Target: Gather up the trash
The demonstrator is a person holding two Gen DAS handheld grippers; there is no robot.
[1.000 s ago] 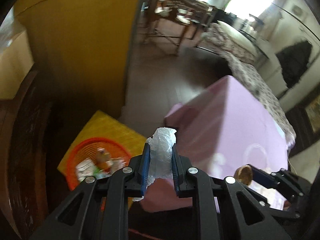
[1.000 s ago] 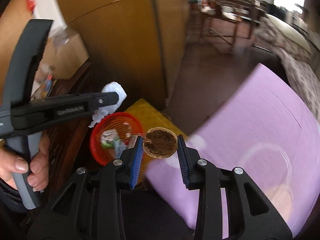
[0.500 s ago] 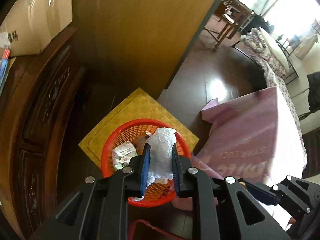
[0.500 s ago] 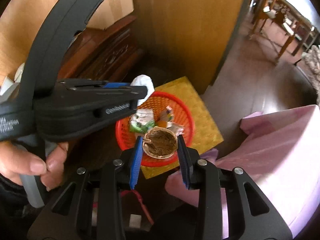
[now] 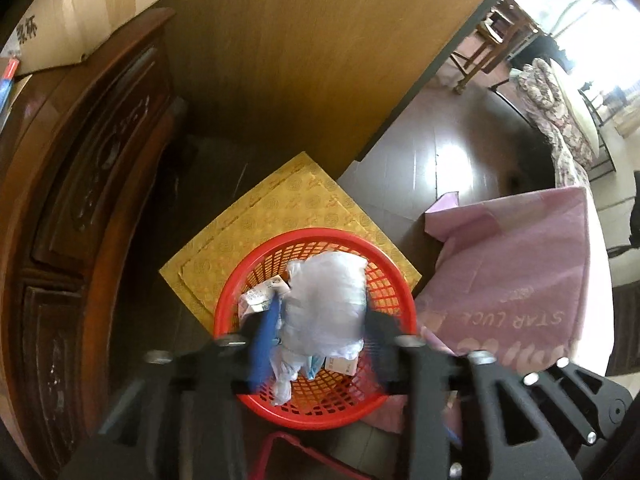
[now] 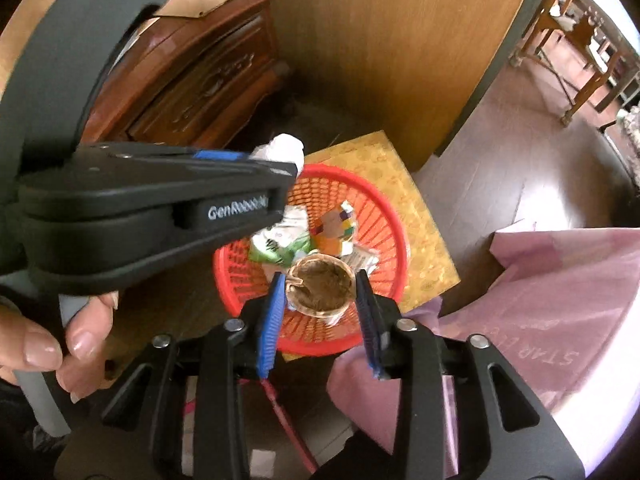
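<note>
- Left gripper [image 5: 320, 320]: fingers spread wide, crumpled white plastic [image 5: 324, 300] loose between them, above the red basket [image 5: 312, 416].
- Right gripper [image 6: 320, 304]: fingers flank the brown-stained paper cup [image 6: 320, 286]; grip uncertain.
- Basket on yellow mat [image 5: 280, 212].

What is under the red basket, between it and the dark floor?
A yellow patterned mat lies flat between the red basket and the floor. Both wrist views show it.

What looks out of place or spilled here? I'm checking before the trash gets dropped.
Nothing has spilled. The red basket sits upright on the yellow mat with wrappers inside. The only oddity: the pink tablecloth hangs rumpled against the basket's rim.
</note>
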